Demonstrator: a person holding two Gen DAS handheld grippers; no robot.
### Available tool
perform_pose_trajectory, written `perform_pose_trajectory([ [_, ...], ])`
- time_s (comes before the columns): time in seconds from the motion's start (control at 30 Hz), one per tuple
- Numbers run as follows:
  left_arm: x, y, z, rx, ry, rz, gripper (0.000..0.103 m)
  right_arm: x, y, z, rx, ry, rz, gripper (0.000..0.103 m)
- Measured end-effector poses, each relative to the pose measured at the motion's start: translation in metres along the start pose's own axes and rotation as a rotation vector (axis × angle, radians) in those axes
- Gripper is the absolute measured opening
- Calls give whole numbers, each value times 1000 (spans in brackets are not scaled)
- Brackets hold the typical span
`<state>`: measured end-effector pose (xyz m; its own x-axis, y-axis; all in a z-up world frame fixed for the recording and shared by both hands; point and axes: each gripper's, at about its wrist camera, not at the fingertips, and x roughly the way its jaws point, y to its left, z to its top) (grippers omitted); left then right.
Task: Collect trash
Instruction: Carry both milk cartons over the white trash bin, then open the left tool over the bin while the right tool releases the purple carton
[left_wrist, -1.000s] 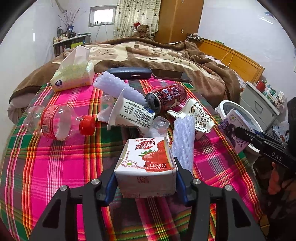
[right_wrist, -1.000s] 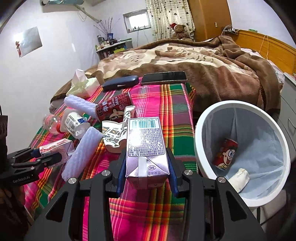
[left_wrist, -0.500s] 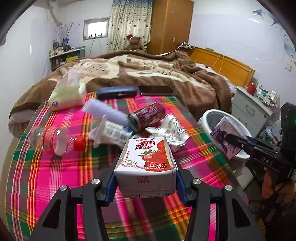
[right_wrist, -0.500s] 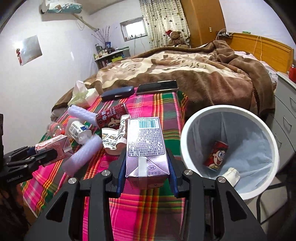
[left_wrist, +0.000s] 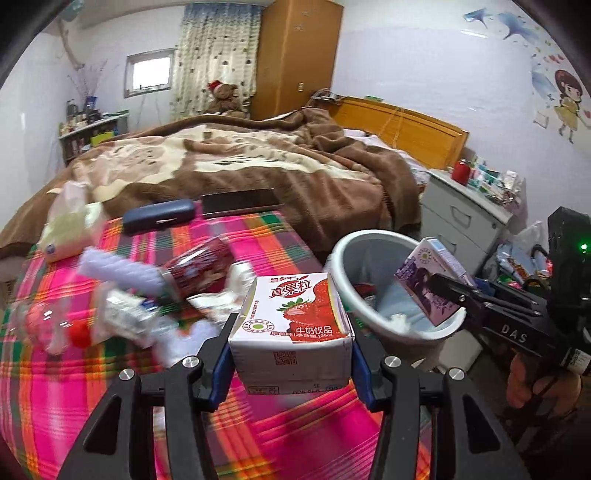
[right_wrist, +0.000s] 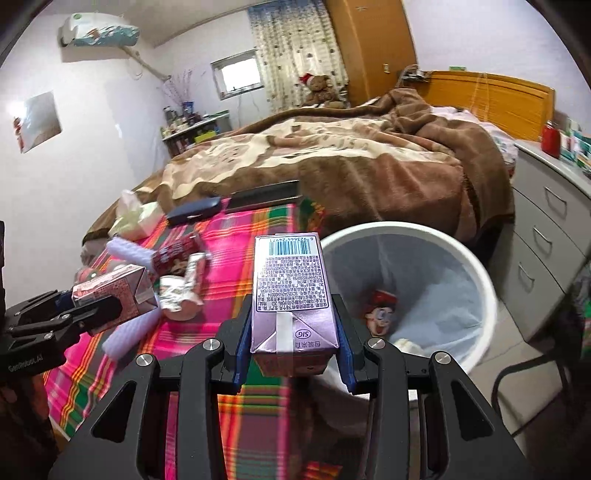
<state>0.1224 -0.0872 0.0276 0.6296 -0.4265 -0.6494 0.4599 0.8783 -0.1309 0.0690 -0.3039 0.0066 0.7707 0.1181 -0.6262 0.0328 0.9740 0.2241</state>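
The left gripper (left_wrist: 291, 363) is closed on a strawberry milk carton (left_wrist: 291, 332), which is pressed between the two blue pads and is held above the plaid cloth (left_wrist: 110, 369) of the bed. The right gripper (right_wrist: 293, 356) is closed on a purple drink carton (right_wrist: 291, 291), with the barcode end pointed away from the camera. In the left wrist view this purple carton is seen at the right, over the near rim of the white trash bin (left_wrist: 343, 266).

The bin stands just beside the right edge of the bed. It is lined with a pale bag, and a red can with a cartoon face (right_wrist: 380, 314) and a white crumpled piece (right_wrist: 406, 345) are seen lying inside.

On the cloth, left of the cartons, more trash is left: a red drink can (left_wrist: 201, 267) on its side, a white foam net sleeve (left_wrist: 118, 271), a plastic bottle with a red cap (left_wrist: 51, 325), a flattened printed cup (right_wrist: 181, 291) and a second foam sleeve (right_wrist: 129, 332). These are blurred in the left wrist view.

Farther away a dark glasses case (left_wrist: 159, 219), a phone (left_wrist: 240, 201) and a tissue pack (left_wrist: 70, 229) are placed at the edge of the brown blanket (left_wrist: 258, 166).
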Motion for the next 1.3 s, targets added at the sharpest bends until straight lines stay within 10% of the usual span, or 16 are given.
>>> perform_pose_trajectory([
  [0.77, 113, -107, 31, 79, 105, -150, 53, 31, -89, 2, 77, 112, -153, 39],
  [1.3, 120, -110, 34, 62, 104, -154, 69, 17, -98, 2, 84, 78, -191, 54],
])
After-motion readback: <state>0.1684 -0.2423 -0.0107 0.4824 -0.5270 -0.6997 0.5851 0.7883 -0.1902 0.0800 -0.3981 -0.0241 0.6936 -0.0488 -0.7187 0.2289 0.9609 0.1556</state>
